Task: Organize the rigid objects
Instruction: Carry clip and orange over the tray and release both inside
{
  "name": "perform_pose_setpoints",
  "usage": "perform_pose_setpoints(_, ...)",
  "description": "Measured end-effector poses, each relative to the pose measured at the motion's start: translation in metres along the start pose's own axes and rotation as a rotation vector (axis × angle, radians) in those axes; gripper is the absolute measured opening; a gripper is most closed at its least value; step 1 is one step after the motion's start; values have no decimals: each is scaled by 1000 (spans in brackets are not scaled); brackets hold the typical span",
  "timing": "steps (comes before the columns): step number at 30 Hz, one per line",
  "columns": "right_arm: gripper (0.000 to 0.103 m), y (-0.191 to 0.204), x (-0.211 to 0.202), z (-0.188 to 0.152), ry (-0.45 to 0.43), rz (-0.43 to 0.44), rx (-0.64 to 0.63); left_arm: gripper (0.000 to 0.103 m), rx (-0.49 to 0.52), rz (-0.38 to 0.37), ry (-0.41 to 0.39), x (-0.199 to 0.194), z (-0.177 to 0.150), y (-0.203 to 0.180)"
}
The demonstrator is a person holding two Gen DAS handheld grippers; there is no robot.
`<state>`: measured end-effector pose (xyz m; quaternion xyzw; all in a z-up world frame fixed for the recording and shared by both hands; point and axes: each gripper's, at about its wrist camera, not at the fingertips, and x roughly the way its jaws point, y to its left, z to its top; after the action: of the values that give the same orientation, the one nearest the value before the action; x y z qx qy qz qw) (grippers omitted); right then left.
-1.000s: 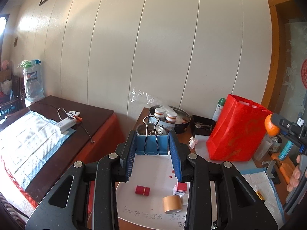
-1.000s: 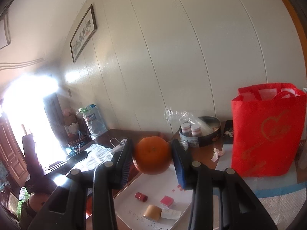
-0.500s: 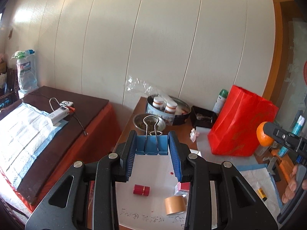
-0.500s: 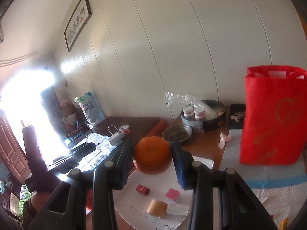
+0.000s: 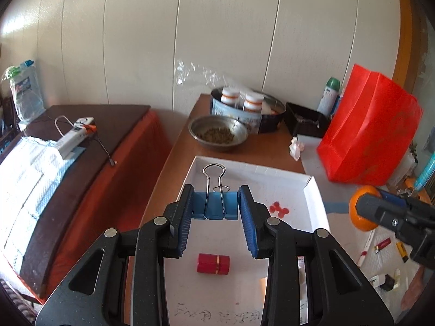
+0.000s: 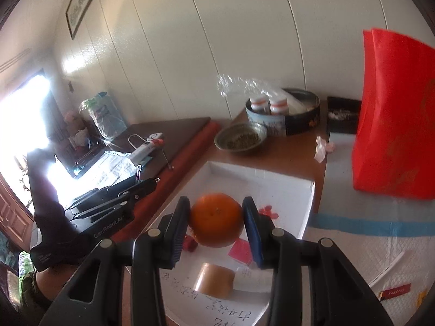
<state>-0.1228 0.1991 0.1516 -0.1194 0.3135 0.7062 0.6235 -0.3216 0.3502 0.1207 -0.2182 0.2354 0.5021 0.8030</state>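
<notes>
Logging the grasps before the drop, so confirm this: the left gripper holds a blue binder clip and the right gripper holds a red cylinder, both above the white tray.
One detail is wrong. The right gripper holds an orange, as the right wrist view shows; the red cylinder lies loose in the white tray. The left gripper does hold the blue binder clip above the tray.

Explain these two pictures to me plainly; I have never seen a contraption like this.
No robot here: a person holds a two-finger gripper in each hand, each with a camera looking along its fingers. The left view shows the left gripper shut on a blue binder clip. The right view shows the right gripper shut on an orange. Below both lies a white tray on a wooden table, holding a red cylinder, a tape roll and a pink box. Behind stand a metal bowl and a red bag.
</notes>
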Motion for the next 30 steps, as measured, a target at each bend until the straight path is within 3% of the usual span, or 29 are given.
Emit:
perform_pose_setpoints(9, 40, -5, 42, -19, 83, -84, -19, 33, -29, -69, 129, 51, -11, 2)
perform_pose_setpoints(20, 41, -19, 74, -27, 114, -115, 0, 33, -95, -76, 232, 87, -25, 10)
perform_pose_setpoints(22, 53, -19, 74, -26, 102, -114, 0, 34, -100, -66, 241, 90, -27, 11)
perform_pose_setpoints(24, 80, -19, 71, -26, 86, -114, 3, 47, -107, -59, 242, 90, -28, 13)
perform_pose_setpoints(26, 90, -19, 67, -27, 73, -111, 5, 92, -126, -55, 230, 88, -27, 16)
perform_pose_setpoints(28, 92, -17, 65, -28, 63, -113, -4, 103, -149, -43, 184, 80, -26, 20)
perform_pose_setpoints(29, 103, -16, 63, -28, 60, -114, -13, 103, -154, -32, 175, 77, -26, 22)
perform_pose_setpoints(30, 103, -14, 59, -30, 56, -120, -26, 103, -159, -20, 166, 74, -25, 24)
